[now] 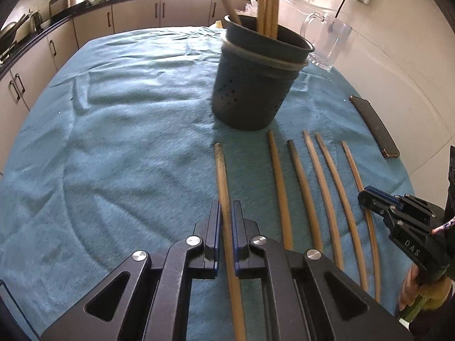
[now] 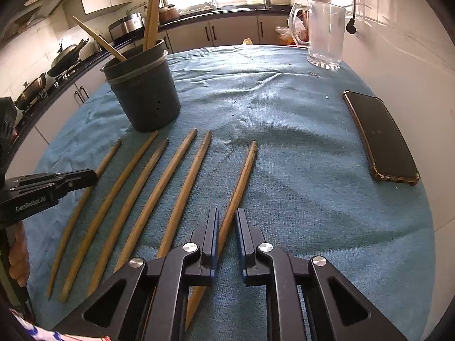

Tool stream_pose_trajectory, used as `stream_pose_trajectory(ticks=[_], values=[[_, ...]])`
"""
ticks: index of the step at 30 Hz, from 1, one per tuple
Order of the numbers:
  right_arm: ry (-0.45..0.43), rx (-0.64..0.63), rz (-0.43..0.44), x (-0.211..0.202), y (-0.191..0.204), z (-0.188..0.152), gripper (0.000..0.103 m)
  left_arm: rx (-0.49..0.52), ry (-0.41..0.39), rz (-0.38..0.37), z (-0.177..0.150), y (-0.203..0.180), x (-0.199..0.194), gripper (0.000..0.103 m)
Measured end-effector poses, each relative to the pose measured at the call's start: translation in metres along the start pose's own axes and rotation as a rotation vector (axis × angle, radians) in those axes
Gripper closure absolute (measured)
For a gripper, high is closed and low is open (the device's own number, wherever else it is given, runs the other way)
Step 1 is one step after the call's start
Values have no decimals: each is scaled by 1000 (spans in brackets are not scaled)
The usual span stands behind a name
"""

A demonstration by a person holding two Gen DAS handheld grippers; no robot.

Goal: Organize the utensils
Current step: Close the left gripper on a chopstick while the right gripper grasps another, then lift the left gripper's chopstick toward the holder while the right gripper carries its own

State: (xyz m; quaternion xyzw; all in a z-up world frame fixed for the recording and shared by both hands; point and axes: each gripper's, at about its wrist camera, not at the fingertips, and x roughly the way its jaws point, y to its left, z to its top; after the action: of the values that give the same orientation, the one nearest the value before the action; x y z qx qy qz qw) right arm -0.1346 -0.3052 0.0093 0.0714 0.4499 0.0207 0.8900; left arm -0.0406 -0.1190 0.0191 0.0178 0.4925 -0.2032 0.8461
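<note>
Several wooden chopsticks lie side by side on a teal cloth [image 1: 113, 142], in front of a dark grey utensil holder [image 1: 250, 91] [image 2: 145, 96] with more chopsticks standing in it. My left gripper [image 1: 226, 203] [image 2: 95, 176] is shut on the leftmost chopstick [image 1: 221, 170] [image 2: 108, 156], which runs between its fingers and rests on the cloth. My right gripper [image 2: 227, 211] [image 1: 362, 196] is closed around the rightmost chopstick [image 2: 246, 167] [image 1: 351, 162], which crosses slantwise between its pads. The other chopsticks lie untouched between the two.
A dark phone [image 2: 381, 139] [image 1: 375, 126] lies at the cloth's right edge near the white wall. A clear glass jug [image 2: 325, 34] [image 1: 330, 42] stands at the far right. Kitchen counters with pots run along the left and back.
</note>
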Motion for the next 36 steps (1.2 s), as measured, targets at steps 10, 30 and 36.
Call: stream_pose_trajectory(ticks=[10,30,36], values=[[37,14,-3,-10,-16,-9,89,-7,26,3,-16,8,-13,97],[144,42,-103,27,-23,51,88,8,85,10,20,3,11,96],[158,10,-160,36,-9,62,88,8,80,6,26,3,16,96]])
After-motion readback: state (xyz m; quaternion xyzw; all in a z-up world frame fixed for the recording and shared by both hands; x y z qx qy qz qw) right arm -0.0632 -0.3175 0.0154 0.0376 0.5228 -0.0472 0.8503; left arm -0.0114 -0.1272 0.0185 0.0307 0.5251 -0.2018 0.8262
